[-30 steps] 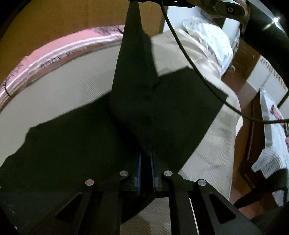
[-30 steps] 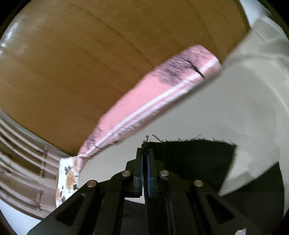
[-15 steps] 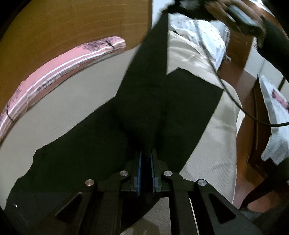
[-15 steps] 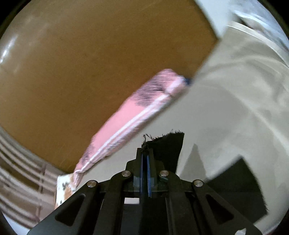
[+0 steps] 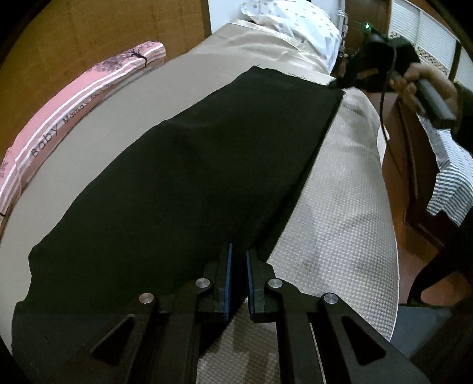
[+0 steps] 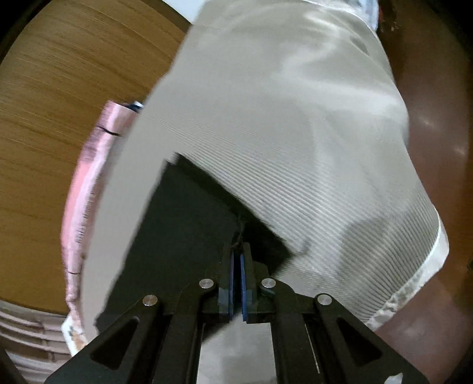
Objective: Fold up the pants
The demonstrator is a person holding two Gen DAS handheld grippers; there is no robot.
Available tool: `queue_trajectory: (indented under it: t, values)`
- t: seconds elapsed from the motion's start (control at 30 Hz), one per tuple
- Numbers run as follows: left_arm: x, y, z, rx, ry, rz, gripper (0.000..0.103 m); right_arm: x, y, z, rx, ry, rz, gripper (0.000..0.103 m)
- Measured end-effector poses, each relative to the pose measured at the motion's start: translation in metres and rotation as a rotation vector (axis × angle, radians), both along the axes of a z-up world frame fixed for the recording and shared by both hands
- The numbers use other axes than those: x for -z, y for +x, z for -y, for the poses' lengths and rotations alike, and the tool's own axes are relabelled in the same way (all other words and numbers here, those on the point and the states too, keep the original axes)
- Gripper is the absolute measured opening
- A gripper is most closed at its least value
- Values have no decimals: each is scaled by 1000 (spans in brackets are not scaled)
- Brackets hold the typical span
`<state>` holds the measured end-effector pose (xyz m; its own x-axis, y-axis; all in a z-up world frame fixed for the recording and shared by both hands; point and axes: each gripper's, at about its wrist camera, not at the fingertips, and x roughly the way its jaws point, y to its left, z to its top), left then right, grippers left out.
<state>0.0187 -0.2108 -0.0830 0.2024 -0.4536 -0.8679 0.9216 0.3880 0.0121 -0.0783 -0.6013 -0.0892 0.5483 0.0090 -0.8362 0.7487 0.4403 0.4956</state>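
The black pants (image 5: 192, 165) lie stretched out long and flat on the beige bed (image 5: 348, 189). My left gripper (image 5: 238, 257) is shut on the near edge of the pants. My right gripper (image 5: 340, 84) shows at the far corner of the pants in the left wrist view, held by a hand. In the right wrist view my right gripper (image 6: 237, 254) is shut on the frayed corner of the pants (image 6: 189, 218), low over the bed sheet (image 6: 280, 118).
A pink pillow (image 5: 74, 106) with "Baby" lettering lies along the bed's left side by a wooden headboard (image 5: 74, 32). A spotted white pillow (image 5: 292, 23) lies at the far end. A striped cloth (image 5: 452, 183) hangs beyond the bed's right edge over brown floor.
My right gripper has swung the lifted half of the pants down and to the right. The pants now lie flat along the bed instead of hanging up between the grippers.
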Motion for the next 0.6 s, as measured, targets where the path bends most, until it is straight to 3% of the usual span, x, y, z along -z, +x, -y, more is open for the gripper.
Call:
queue_trajectory:
  t: [0.17, 0.37, 0.47, 0.6]
  values:
    - [-1, 0, 1, 10, 6, 3, 9, 2, -12, 0, 11, -17, 22, 4]
    - [5, 5, 2, -5, 9, -22, 11, 9, -15, 2, -9, -39, -28, 7]
    - [3, 12, -1, -19, -7, -71, 19, -3, -14, 5, 4, -80, -60, 18]
    - [-9, 24, -15, -41, -63, -148, 25, -31, 0, 19, -38, -155, -30, 19]
